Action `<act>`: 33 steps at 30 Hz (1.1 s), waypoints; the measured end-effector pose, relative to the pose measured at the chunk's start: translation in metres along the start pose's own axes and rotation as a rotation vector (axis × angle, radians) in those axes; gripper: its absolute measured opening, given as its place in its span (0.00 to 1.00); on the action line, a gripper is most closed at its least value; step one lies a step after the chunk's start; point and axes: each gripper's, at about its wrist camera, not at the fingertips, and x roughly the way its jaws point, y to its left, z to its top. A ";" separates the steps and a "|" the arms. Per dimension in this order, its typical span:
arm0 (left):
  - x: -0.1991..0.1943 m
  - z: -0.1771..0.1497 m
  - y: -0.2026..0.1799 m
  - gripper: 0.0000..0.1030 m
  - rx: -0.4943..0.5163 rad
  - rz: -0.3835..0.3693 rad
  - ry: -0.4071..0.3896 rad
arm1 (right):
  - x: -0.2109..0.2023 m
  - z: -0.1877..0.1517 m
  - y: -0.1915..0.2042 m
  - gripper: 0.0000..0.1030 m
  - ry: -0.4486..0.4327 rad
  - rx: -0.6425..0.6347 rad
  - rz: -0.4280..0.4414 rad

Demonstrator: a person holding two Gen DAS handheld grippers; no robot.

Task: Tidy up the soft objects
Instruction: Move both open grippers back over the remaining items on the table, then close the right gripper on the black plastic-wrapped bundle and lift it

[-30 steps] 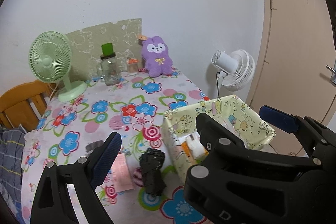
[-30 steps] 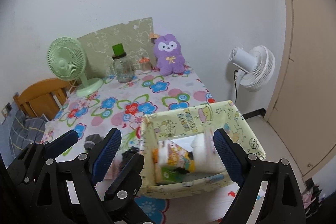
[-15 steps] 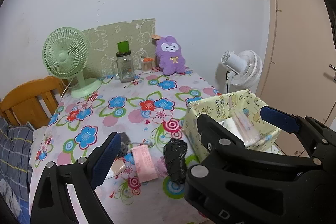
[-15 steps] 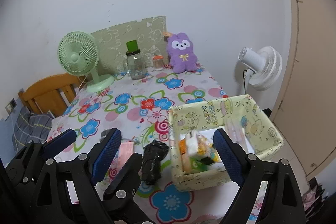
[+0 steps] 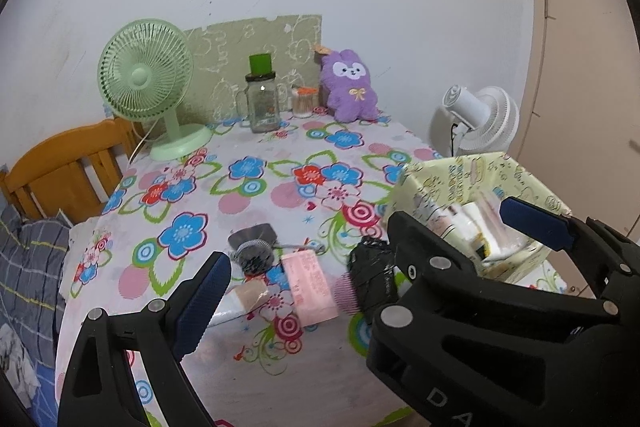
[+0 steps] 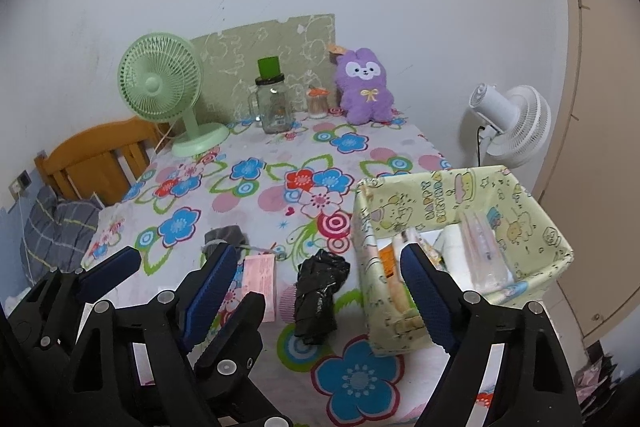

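Soft objects: black bundle (image 6: 318, 293), pink packet (image 6: 260, 281), grey item (image 6: 224, 237) loose near table's (image 6: 256, 199) front edge | box (image 6: 532, 223) at front-right corner, partly filled | right gripper (image 6: 316, 281) wide, closing slightly, empty | left gripper (image 5: 362, 255) wide, empty | sorting mostly left

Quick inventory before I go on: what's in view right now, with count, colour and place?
Box: 1, pale yellow print, table's right edge, packs inside.
Black bag: 1, crumpled, left of box.
Pink pack: 1, left of bag.
Grey roll: 1, behind pink pack.
Plush: 1, purple, back by wall.
Jar: 1, clear, green top, back.
Green fan: 1, back left.
White fan: 1, beyond table.
Chair: 1, wooden, left.
Left gripper: open, empty.
Right gripper: open, empty, jaws just narrowed.
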 end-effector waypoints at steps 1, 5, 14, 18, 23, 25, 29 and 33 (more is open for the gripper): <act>0.001 -0.001 0.002 0.92 -0.002 -0.002 0.002 | 0.002 -0.001 0.001 0.82 0.001 -0.003 0.000; 0.007 -0.007 0.010 0.93 -0.013 -0.003 0.005 | 0.011 -0.005 0.009 0.80 0.010 -0.019 0.004; 0.019 -0.018 0.024 0.92 -0.040 0.000 0.019 | 0.027 -0.015 0.020 0.80 0.016 -0.022 -0.019; 0.028 -0.025 0.029 0.92 -0.050 0.014 0.041 | 0.036 -0.020 0.023 0.76 0.035 -0.018 -0.026; 0.038 -0.034 0.035 0.92 -0.063 0.036 0.073 | 0.052 -0.029 0.027 0.74 0.074 -0.021 -0.021; 0.043 -0.037 0.037 0.92 -0.067 0.046 0.086 | 0.058 -0.032 0.028 0.73 0.086 -0.025 -0.022; 0.053 -0.043 0.041 0.92 -0.073 0.062 0.115 | 0.072 -0.037 0.030 0.70 0.116 -0.024 -0.040; 0.063 -0.048 0.042 0.92 -0.079 0.048 0.143 | 0.083 -0.043 0.029 0.70 0.142 -0.013 -0.055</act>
